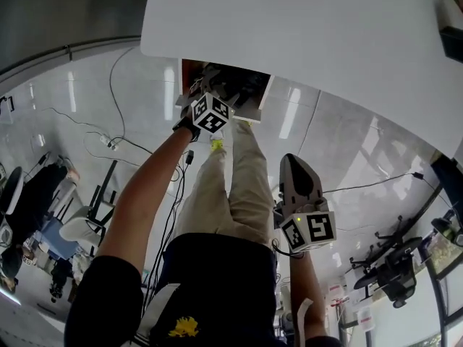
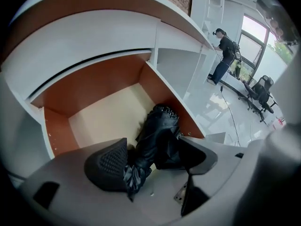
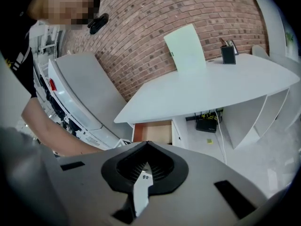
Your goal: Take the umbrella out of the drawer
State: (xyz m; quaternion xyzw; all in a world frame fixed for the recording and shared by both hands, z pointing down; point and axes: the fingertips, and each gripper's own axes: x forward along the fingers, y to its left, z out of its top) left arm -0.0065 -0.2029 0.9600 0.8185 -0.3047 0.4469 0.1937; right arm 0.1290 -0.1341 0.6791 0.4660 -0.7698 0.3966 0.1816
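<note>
A black folded umbrella point(image 2: 159, 133) sits between the jaws of my left gripper point(image 2: 150, 163), which is shut on its lower part. Its bunched top points into the open drawer point(image 2: 106, 114), which has orange-brown walls and a pale floor. In the head view the left gripper point(image 1: 210, 113) is at the drawer point(image 1: 249, 107), under the white desk point(image 1: 325, 35). My right gripper point(image 1: 296, 166) hangs back beside the person's leg, jaws pressed together with nothing between them. From the right gripper point(image 3: 146, 166) view the drawer point(image 3: 153, 131) shows at a distance.
A black box point(image 3: 206, 124) and cables lie under the desk point(image 3: 207, 86). A pen holder point(image 3: 228, 54) and a pale green board point(image 3: 186, 48) stand on top. Another person point(image 2: 225, 55) stands by shelving far off. Office chairs point(image 1: 394, 266) and floor cables point(image 1: 108, 142) surround me.
</note>
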